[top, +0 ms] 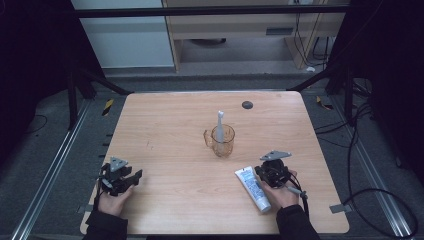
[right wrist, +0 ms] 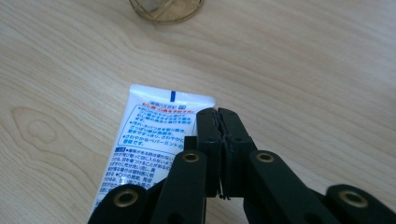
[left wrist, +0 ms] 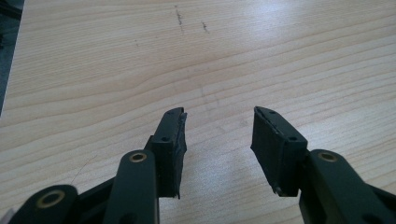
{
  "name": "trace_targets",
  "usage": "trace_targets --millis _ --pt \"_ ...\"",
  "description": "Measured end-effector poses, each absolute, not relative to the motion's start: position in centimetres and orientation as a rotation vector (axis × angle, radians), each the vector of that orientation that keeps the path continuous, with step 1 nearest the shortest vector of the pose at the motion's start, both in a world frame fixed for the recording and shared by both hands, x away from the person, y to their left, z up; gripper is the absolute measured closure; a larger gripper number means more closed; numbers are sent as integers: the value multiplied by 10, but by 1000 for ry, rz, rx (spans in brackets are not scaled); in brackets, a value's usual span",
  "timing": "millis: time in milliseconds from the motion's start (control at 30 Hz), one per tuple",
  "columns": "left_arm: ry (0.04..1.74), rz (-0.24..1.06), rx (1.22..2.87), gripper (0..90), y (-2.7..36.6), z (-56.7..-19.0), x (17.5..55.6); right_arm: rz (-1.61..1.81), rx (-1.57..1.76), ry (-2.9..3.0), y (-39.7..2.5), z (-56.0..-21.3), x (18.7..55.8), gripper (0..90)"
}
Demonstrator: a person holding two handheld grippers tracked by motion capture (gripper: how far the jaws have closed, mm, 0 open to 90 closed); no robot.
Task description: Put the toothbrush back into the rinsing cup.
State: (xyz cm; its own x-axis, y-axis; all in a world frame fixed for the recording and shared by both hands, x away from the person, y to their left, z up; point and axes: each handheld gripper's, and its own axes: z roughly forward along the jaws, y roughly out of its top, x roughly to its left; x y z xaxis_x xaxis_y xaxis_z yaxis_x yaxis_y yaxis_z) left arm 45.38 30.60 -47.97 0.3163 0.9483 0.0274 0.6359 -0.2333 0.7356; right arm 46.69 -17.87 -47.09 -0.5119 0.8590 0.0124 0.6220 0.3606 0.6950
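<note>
A white toothpaste tube (top: 253, 188) with blue print lies flat near the table's front right; in the right gripper view the tube (right wrist: 149, 140) sits just left of the jaws. My right gripper (right wrist: 218, 114) has its jaws pressed together with nothing between them, and from above the right gripper (top: 272, 170) rests beside the tube. A clear amber cup (top: 221, 140) with a handle stands mid-table, holding an upright white toothbrush (top: 220, 125). My left gripper (left wrist: 218, 116) hovers open over bare wood at the front left (top: 120, 177).
The wooden table (top: 170, 130) has a small dark round cap (top: 247, 104) near its far edge. The cup's base (right wrist: 166, 9) shows at the top of the right gripper view. Cables lie on the floor to the right.
</note>
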Motion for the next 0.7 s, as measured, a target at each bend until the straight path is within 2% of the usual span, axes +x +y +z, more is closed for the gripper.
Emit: trace_targets --millis 367,700 --pt "1399 656 1955 506 307 -479 453 1028 1319 2155 -203 -441 446 709" --pt "1401 669 1953 483 307 -479 453 992 1316 2197 -205 -437 430 545"
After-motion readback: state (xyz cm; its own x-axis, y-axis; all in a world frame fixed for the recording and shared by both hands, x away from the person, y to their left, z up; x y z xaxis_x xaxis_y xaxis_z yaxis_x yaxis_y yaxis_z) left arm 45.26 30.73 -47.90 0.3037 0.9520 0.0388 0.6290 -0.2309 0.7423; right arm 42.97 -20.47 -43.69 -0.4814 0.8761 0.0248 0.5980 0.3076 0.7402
